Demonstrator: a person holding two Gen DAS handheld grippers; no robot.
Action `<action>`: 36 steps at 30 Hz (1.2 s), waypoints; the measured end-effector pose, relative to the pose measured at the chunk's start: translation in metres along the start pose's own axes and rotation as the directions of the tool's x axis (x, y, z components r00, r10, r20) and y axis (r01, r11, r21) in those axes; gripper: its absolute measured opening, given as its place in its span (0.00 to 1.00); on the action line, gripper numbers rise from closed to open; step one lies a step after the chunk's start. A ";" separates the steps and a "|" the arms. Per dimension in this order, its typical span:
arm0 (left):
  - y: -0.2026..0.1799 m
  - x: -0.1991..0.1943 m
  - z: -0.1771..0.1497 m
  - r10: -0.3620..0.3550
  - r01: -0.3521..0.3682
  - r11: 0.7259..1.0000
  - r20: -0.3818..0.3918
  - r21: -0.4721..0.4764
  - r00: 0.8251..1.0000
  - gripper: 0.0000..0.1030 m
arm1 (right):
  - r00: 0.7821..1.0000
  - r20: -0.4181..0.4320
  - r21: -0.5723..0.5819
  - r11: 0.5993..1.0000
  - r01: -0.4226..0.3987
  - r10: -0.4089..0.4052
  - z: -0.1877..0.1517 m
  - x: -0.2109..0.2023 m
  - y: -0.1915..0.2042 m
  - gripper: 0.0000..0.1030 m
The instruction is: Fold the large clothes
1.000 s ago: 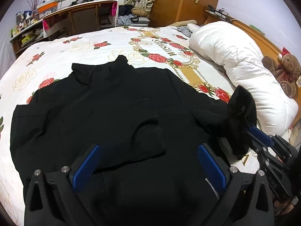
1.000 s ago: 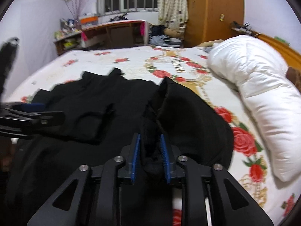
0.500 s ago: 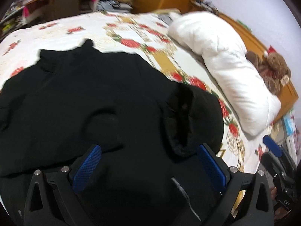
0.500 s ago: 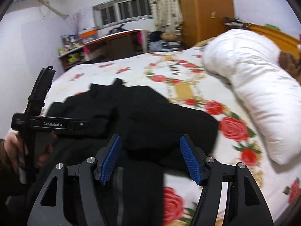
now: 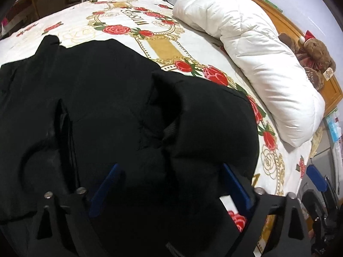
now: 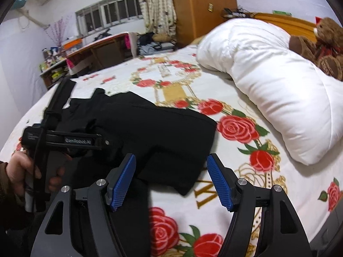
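Two sets of tongs, left (image 5: 169, 189) and right (image 6: 171, 181), hover with jaws apart over a black garment (image 5: 103, 107) on the rose-print bed (image 6: 246, 188), its sleeve folded inward, the next fold likely needing a fresh grip.

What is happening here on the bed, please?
A person with a gripper in each hand is folding a black jacket laid on the flowered bedspread. One sleeve is already folded in over the body. Both grippers are open and hold nothing: the left gripper hovers over the jacket's lower part, the right gripper near its right edge. A white duvet lies beside it.
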State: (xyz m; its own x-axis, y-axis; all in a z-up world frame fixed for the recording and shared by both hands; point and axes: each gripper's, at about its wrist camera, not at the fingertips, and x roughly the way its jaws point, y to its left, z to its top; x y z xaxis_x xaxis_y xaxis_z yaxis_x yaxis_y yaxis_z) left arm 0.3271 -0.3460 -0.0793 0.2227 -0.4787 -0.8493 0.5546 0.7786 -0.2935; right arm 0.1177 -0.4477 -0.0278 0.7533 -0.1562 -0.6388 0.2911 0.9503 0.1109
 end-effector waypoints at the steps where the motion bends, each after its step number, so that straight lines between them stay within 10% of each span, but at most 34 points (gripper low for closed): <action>1: 0.000 0.002 0.001 -0.003 0.003 1.000 -0.004 0.000 1.000 0.79 | 1.000 -0.006 0.008 1.000 0.004 -0.004 -0.001 0.003 -0.003 0.67; 10: -0.012 -0.007 0.009 0.016 -0.017 0.999 0.018 0.035 1.000 0.13 | 0.998 -0.040 0.055 0.998 0.042 -0.039 0.001 0.021 -0.011 0.67; 21: 0.001 -0.103 0.036 -0.010 0.006 1.000 0.203 0.021 0.979 0.10 | 0.998 -0.050 0.099 0.994 0.054 -0.049 0.010 0.022 -0.010 0.67; 36: 0.089 -0.179 0.046 0.156 -0.115 0.984 0.345 -0.135 0.925 0.10 | 0.997 -0.080 0.130 0.992 -0.001 0.012 0.027 0.058 0.022 0.67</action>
State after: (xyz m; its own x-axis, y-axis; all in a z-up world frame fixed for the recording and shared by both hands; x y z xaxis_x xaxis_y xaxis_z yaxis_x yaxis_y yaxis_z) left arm 0.3738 -0.2101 0.0668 0.5693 -0.4618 -0.6801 0.4117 0.8763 -0.2504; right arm 0.1834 -0.4432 -0.0421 0.7070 -0.1229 -0.6965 0.3644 0.9073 0.2098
